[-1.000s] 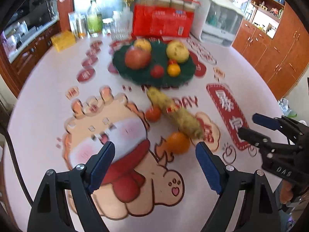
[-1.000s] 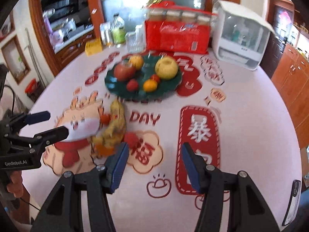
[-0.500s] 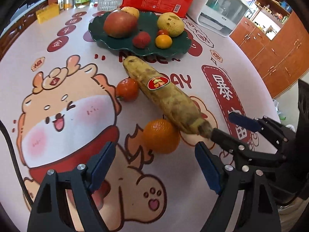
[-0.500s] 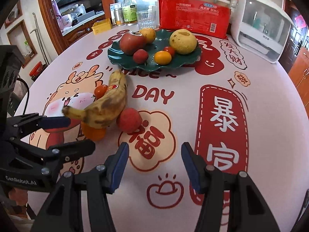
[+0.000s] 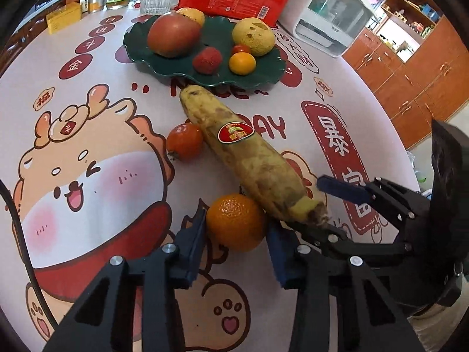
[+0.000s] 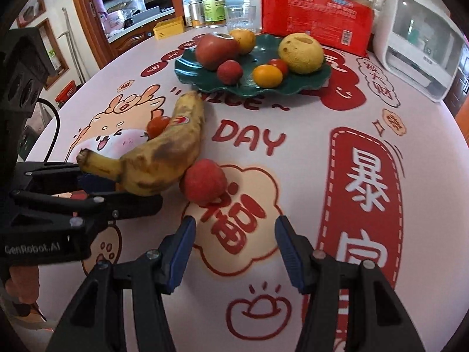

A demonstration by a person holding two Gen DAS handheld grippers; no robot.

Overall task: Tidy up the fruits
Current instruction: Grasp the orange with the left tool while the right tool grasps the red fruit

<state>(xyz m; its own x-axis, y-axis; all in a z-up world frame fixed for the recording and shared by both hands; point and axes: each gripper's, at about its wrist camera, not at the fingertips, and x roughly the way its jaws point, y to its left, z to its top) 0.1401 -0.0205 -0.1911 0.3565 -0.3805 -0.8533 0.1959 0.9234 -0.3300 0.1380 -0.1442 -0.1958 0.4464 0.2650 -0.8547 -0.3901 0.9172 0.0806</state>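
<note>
The round, dimpled orange (image 5: 234,223) lies just this side of the spotted, curved banana (image 5: 249,158), touching its stem end. The left gripper (image 5: 236,246) tilts steeply down, its blue pads closing against the orange's sides. The right gripper (image 6: 234,246), equally tilted, stands apart and empty near the bumpy red fruit (image 6: 203,182) beside the banana.

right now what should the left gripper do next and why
Probably finish the squeeze, then lift. The left gripper is closing, its pads flanking the orange, which sits on the tablecloth against the banana. Lifting straight up should avoid dragging the banana before heading to the green plate.
</note>
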